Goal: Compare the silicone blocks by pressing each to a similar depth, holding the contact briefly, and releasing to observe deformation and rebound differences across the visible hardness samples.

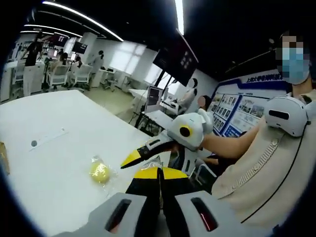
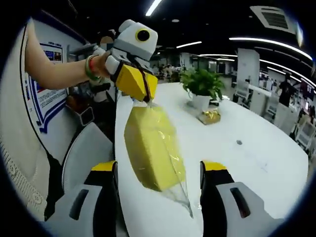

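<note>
The left gripper (image 2: 139, 86) pinches the bag's top, hanging the bagged yellow block (image 2: 154, 148) over the white table (image 2: 256, 163); the right gripper (image 2: 160, 175) stands wide; I'd close it slowly, squarely.

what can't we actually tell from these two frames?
- Left gripper view: its own jaws are shut and cover whatever they pinch.
- Left gripper view: yellow lump on the white table too small to identify.
- Right gripper view: yellow block sits inside a clear bag; hardness marking unreadable.
</note>
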Motion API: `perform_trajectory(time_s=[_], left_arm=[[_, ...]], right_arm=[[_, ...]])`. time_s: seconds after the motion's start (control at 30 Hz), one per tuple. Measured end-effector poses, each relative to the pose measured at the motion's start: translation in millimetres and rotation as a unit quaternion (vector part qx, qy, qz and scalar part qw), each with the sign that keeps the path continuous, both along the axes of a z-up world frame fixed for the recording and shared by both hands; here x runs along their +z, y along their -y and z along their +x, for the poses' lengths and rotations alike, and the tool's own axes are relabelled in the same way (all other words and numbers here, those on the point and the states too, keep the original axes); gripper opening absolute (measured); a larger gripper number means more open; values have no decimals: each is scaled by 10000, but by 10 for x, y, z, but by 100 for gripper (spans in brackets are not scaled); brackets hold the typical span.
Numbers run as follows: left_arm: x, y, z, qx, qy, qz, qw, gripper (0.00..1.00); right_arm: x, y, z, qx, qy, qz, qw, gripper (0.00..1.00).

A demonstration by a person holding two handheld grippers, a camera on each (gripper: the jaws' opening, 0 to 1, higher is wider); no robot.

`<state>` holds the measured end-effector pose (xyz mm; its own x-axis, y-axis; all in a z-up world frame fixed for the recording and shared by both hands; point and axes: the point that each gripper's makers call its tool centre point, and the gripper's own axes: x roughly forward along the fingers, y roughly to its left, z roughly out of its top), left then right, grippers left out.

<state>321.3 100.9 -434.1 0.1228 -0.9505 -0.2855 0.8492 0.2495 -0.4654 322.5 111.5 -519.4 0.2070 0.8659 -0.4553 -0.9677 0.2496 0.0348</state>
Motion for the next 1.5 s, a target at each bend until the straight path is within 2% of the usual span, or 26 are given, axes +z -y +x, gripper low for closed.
perform_trajectory(time_s=[0.1, 0.3, 0.43, 0.47, 0.53, 0.6, 0.67, 0.83, 0.97, 1.17, 1.2, 1.37, 1.4, 1.43, 1.5], left_arm=[[-15, 33, -14, -109, 16, 49, 9999, 0], [-51, 100, -93, -386, 25, 132, 9992, 0], [-75, 127, -123, -494, 0, 198, 9986, 0], [-82, 129, -128, -511, 3, 219, 9985, 0], [-111, 129, -162, -591, 5, 296, 9978, 0], [-121, 123, -178, -620, -7, 313, 9976, 0], [-133, 109, -169, -593, 0, 333, 9977, 0], [-141, 78, -176, -544, -43, 323, 9980, 0], [-158, 70, -198, -558, -50, 354, 9978, 0], [-168, 55, -200, -497, -66, 344, 9981, 0], [-175, 55, -201, -492, -60, 360, 9981, 0], [-167, 57, -207, -463, -66, 327, 9984, 0], [-171, 57, -210, -464, -77, 335, 9983, 0], [-171, 58, -211, -464, -71, 329, 9984, 0], [-173, 58, -213, -469, -73, 335, 9983, 0]], right_arm=[[-64, -35, 2, 155, 7, -131, 9998, 59], [-113, -66, -18, 292, -93, -164, 9994, 51], [-129, -95, -72, 499, -54, -176, 9986, 38], [-131, -100, -70, 540, 21, -178, 9984, 36], [-136, -103, -96, 596, -17, -175, 9981, 33], [-148, -104, -104, 575, -28, -175, 9982, 31], [-155, -108, -96, 561, 123, -161, 9982, 27], [-156, -121, -110, 489, 140, -173, 9986, 21], [-163, -135, -120, 467, 433, -252, 9977, 15], [-168, -138, -100, 326, 422, -316, 9981, 9], [-171, -139, -113, 305, 334, -329, 9984, 9], [-157, -143, -108, 293, 400, -328, 9982, 7], [-168, -146, -127, 291, 258, -321, 9987, 7], [-159, -144, -94, 228, 405, -318, 9984, 7], [-165, -153, -120, 257, 310, -318, 9987, 7]])
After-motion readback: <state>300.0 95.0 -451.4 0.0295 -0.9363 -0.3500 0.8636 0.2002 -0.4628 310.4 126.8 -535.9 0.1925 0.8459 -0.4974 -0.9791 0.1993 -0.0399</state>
